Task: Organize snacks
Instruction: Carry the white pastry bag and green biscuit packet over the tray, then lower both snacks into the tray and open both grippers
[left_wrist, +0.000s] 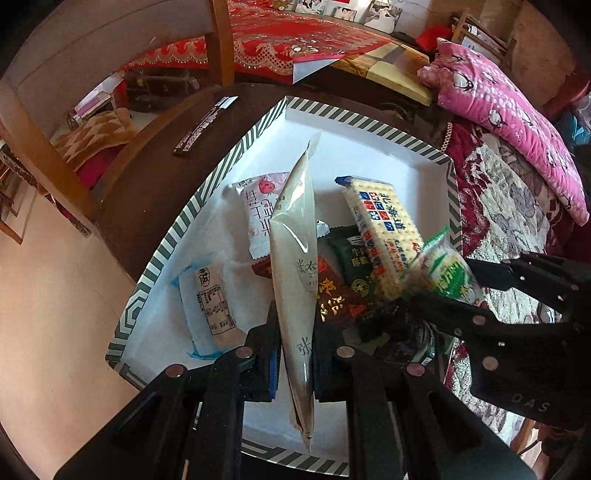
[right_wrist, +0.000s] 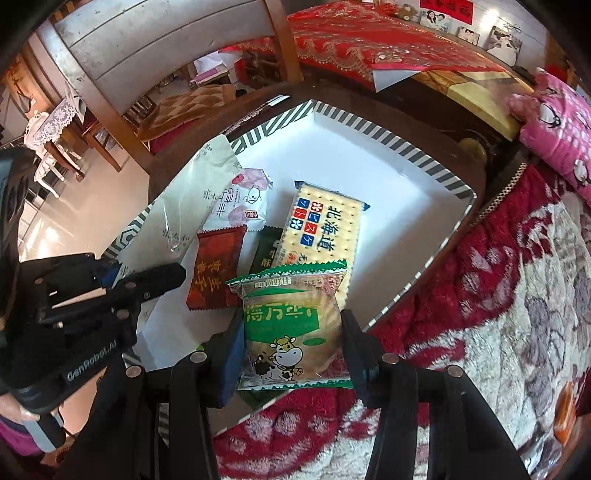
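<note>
A white tray with a striped rim (left_wrist: 207, 192) (right_wrist: 424, 155) holds several snack packets: a cracker pack (left_wrist: 380, 225) (right_wrist: 325, 229), a red packet (left_wrist: 332, 295) (right_wrist: 216, 269), a dark green packet (left_wrist: 351, 262) (right_wrist: 267, 251), a pink-white packet (left_wrist: 260, 210) and a blue-edged white packet (left_wrist: 208, 306). My left gripper (left_wrist: 295, 354) is shut on a long beige packet (left_wrist: 295, 258) (right_wrist: 192, 199), held edge-up over the tray. My right gripper (right_wrist: 291, 347) is shut on a green-and-white biscuit packet (right_wrist: 291, 328) (left_wrist: 447, 269) above the tray's near right edge.
The tray sits on a dark round table (left_wrist: 155, 192). A thin dark snack strip (left_wrist: 203, 125) lies on the table beyond the tray. A red-and-cream blanket (right_wrist: 498, 295) and pink pillow (left_wrist: 509, 118) lie to the right. A wooden chair (left_wrist: 55, 158) stands at the left.
</note>
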